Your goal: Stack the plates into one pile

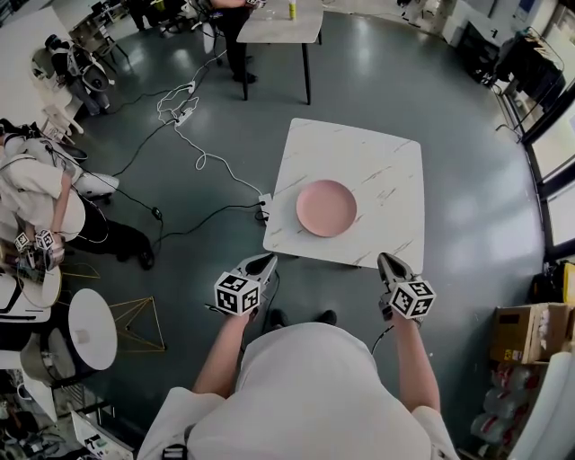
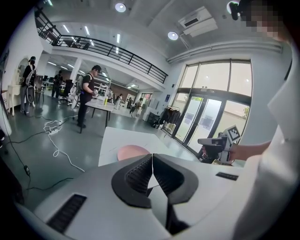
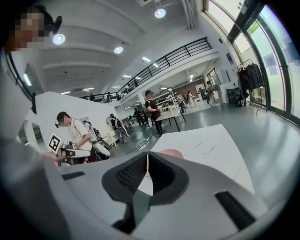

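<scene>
**While both grippers are hanging clenched and empty, the pink plate is sitting alone ahead of them**

As the person is holding both tools out in front of the torso, the left gripper is keeping its two dark ribbed jaws pressed together with nothing between them. The right gripper is doing the same, its jaws closed tip to tip on nothing. Both are hovering just off the near edge of the square white marble-patterned table, with neither touching it.

Ahead of the two grippers and roughly midway between their lines, the flat round pink plate is lying on the tabletop, apart from both sets of jaws. In each gripper view it is peeking just over the closed jaw tips. Whether more plates are lying beneath it cannot be told.

Beyond the left gripper and out to its left, a white power strip with a coiled white cable is lying on the grey floor. To the right of the right gripper, a brown cardboard box is standing on the floor. Far ahead of both grippers, a second pale table with dark legs is standing with a person beside it.
</scene>
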### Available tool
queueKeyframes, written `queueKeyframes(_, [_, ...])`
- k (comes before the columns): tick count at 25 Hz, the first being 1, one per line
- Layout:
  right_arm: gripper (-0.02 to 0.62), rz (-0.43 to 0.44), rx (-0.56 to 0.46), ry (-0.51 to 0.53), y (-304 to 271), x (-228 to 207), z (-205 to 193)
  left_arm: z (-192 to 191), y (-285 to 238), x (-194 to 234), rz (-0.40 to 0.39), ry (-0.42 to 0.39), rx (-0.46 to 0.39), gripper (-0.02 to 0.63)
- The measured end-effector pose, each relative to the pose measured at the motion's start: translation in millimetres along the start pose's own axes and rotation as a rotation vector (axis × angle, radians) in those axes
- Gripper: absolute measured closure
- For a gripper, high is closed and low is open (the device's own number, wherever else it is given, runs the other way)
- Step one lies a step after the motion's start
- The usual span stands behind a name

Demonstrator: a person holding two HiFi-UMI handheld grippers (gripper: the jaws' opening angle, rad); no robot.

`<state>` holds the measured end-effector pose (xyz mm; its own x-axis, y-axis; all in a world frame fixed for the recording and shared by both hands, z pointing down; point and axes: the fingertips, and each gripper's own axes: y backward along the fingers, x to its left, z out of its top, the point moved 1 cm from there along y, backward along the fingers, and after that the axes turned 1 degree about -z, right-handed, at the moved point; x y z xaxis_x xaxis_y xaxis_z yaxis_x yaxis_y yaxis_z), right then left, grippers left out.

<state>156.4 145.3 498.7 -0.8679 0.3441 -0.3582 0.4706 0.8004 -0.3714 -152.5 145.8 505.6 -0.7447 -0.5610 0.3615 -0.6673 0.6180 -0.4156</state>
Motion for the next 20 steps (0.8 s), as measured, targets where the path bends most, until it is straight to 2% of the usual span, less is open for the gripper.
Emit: queueKeyframes(20, [0.568,-0.022,0.006,-0.047,-12,0,-4,-2,6,16,0.020,0.042,-0.008,0.592])
